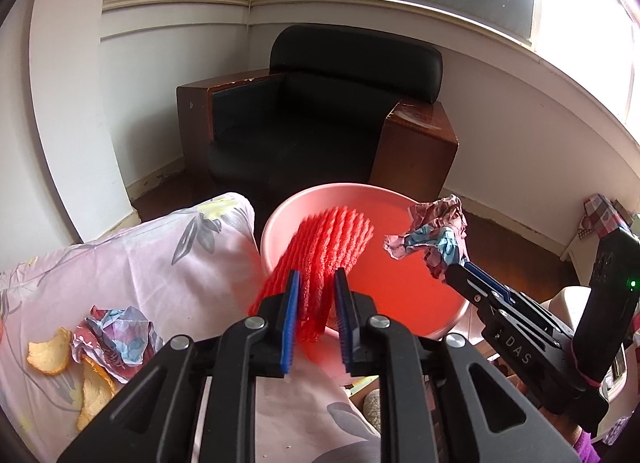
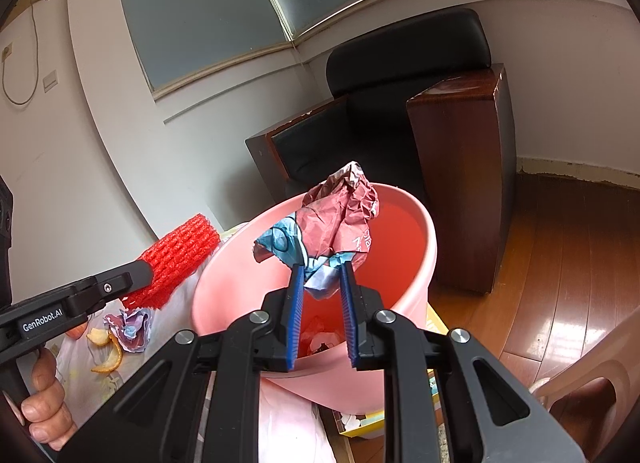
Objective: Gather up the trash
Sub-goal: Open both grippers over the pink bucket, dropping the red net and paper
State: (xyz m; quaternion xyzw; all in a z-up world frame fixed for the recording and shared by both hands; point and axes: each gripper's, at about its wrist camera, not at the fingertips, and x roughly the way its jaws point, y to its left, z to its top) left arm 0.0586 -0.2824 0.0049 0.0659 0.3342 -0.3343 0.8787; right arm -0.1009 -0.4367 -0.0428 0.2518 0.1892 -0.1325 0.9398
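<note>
A red foam net (image 1: 324,259) is seen between the blue pads of the left gripper (image 1: 317,283), over the near left rim of a pink bin (image 1: 280,219). Whether the pads press on the net cannot be told; its lower part is blurred. A crumpled wrapper (image 2: 340,223) is clamped by the right gripper (image 2: 322,275), whose jaws are closed on its lower end, and is held above the bin's opening. Some scraps are visible at the bottom of the bin. On the flowered bedsheet (image 1: 160,255) to the left, another crumpled wrapper (image 1: 118,335) and pieces of orange peel (image 1: 50,353) are lying close together. A black armchair (image 1: 320,111) is placed against the far wall. A person's hand (image 2: 44,399) is seen on the left gripper's handle.
</note>
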